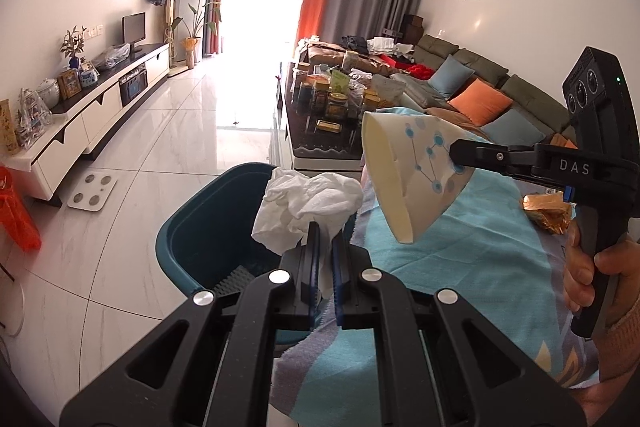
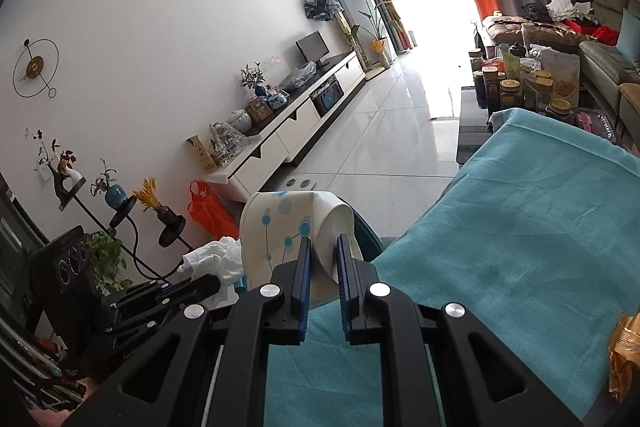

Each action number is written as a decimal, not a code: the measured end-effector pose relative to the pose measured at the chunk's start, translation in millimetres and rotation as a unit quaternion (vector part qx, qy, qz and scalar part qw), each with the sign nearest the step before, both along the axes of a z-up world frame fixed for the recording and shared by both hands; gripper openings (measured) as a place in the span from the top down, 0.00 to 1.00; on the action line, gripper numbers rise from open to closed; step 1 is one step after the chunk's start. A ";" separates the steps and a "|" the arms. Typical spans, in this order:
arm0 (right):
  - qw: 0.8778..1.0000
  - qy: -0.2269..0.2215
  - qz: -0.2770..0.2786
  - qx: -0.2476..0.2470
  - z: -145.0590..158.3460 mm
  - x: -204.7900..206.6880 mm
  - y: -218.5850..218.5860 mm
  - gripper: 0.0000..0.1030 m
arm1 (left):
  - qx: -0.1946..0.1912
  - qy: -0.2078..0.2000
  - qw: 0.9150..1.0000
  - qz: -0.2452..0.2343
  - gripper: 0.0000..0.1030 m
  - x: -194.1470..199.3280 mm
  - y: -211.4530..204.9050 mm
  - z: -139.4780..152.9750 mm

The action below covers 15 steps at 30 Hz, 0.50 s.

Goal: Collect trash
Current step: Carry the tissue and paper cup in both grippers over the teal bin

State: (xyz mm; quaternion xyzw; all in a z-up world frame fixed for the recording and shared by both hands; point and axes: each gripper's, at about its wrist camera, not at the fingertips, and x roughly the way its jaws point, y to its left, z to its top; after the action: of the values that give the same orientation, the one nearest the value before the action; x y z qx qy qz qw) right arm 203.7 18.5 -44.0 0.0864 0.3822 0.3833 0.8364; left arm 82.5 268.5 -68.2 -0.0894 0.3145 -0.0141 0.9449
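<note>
My left gripper is shut on a crumpled white tissue, which hangs over the rim of a dark teal bin beside the table. My right gripper is shut on the rim of a squashed paper cup with blue dots and lines. In the left wrist view the same cup hangs above the teal tablecloth, right of the bin, pinched by the right gripper. In the right wrist view the left gripper and the tissue show at the lower left. A golden foil wrapper lies on the cloth.
A person's hand holds the right gripper's handle. A coffee table crowded with jars stands beyond the cloth. A sofa runs along the right wall and a white TV cabinet along the left. An orange bag and a white scale sit on the tiled floor.
</note>
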 end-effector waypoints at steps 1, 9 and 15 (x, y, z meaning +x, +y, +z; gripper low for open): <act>1.000 0.001 0.001 -0.003 -1.0 2.2 3.3 0.89 | -0.001 0.001 1.000 0.001 0.94 1.3 0.6 -1.2; 1.000 0.008 0.012 -0.025 -9.5 10.3 31.4 0.89 | -0.005 0.013 1.000 0.015 0.94 13.1 11.7 -11.8; 0.999 0.016 0.018 -0.046 -18.7 15.7 52.1 0.89 | -0.010 0.023 0.999 0.023 0.94 23.3 21.8 -19.9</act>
State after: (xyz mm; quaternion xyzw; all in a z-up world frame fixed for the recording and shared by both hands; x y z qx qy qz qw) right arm 219.4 70.6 -62.7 0.0471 0.4144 0.3790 0.8261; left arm 105.8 290.4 -88.0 -0.1062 0.3340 0.0061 0.9365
